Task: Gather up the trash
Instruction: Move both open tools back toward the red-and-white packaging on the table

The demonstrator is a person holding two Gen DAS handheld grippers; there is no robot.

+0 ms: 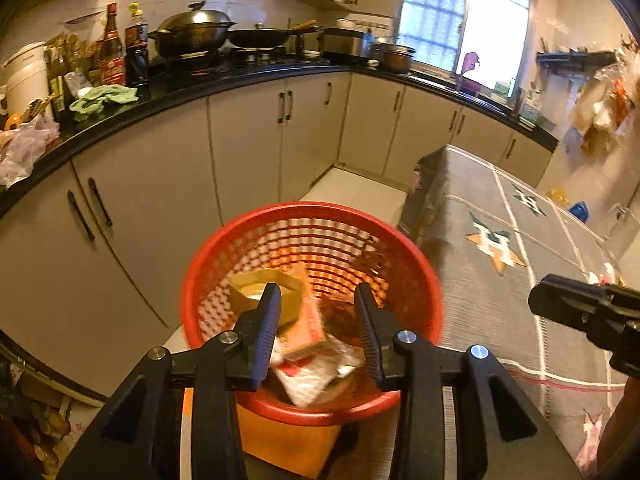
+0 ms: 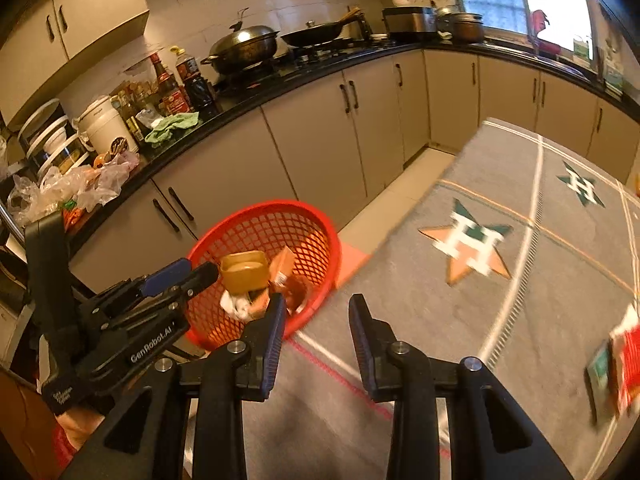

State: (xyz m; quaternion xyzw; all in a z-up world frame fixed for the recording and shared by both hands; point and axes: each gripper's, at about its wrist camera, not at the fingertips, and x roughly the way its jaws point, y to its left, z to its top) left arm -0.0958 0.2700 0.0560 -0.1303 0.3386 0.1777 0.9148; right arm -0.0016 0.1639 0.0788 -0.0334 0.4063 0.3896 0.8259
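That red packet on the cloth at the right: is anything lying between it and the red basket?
Nothing visible does. The packet lies on the grey cloth, and the stretch of cloth toward the basket is bare. Only the open right gripper hangs over it.

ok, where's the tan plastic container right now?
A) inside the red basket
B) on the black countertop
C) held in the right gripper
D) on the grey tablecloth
A: the tan plastic container lies among wrappers inside the red basket; the right gripper is open with nothing between its fingers.
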